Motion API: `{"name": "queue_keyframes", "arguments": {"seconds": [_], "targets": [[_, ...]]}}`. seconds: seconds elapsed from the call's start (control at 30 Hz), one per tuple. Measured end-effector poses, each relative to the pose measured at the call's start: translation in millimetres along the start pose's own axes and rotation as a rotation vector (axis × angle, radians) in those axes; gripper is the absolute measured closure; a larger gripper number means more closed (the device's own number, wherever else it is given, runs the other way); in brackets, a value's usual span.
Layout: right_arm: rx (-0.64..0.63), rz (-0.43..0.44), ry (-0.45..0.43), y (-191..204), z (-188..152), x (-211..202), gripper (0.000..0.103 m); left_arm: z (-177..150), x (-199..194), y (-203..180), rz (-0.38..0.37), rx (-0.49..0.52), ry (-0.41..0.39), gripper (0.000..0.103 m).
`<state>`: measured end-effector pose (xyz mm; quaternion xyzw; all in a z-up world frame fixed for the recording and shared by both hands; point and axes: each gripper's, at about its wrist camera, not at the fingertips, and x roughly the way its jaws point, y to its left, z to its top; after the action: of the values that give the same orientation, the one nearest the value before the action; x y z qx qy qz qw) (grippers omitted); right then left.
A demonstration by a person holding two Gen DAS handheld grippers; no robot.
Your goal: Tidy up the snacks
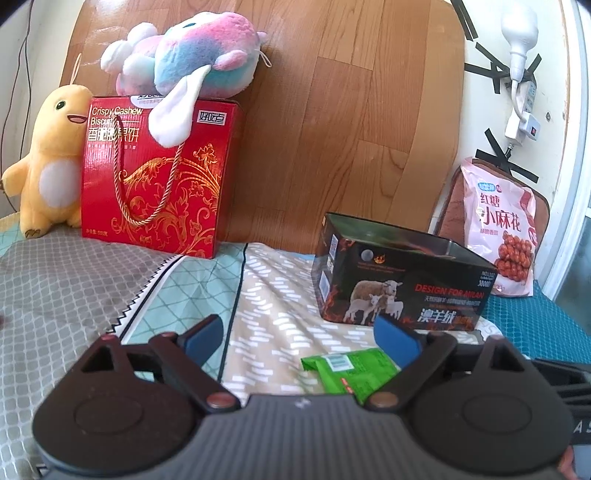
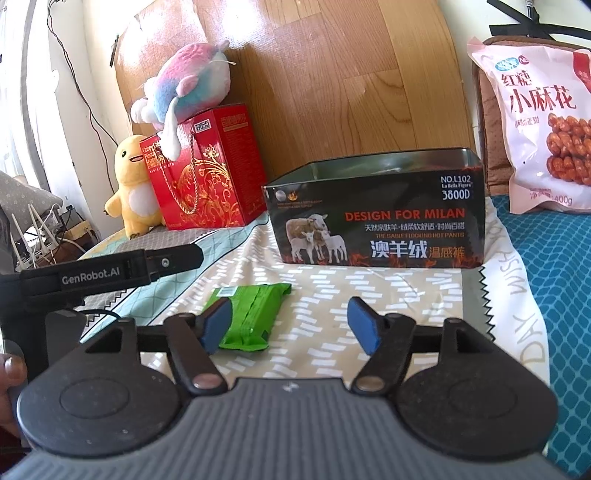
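Both hand-held grippers, left (image 1: 301, 338) and right (image 2: 291, 325), hang spread and empty over the bed; green snack packet (image 2: 247, 314) lies flat by the right one's left finger, open tin (image 2: 375, 210) waiting ahead to receive it

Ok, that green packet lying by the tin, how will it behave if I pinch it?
The green snack packet looks like thin crinkled film, so it will probably flex and sag. It lies flat on soft bedding, likely light; pushing may slide it.

Bright daylight, glare on wood headboard (image 2: 258, 33), fisheye-warped edges, slight blur.
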<state>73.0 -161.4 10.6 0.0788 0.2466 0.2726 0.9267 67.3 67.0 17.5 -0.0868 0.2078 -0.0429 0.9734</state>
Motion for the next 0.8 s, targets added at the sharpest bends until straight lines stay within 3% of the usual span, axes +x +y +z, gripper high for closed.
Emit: {"name": "queue_keyframes", "arguments": {"seconds": [0.8], "targets": [[0.003,0.000,0.002,0.2,-0.2,-0.1,0.031,-0.4,-0.3,-1.2,0.000,0.000,0.001,0.008]]}}
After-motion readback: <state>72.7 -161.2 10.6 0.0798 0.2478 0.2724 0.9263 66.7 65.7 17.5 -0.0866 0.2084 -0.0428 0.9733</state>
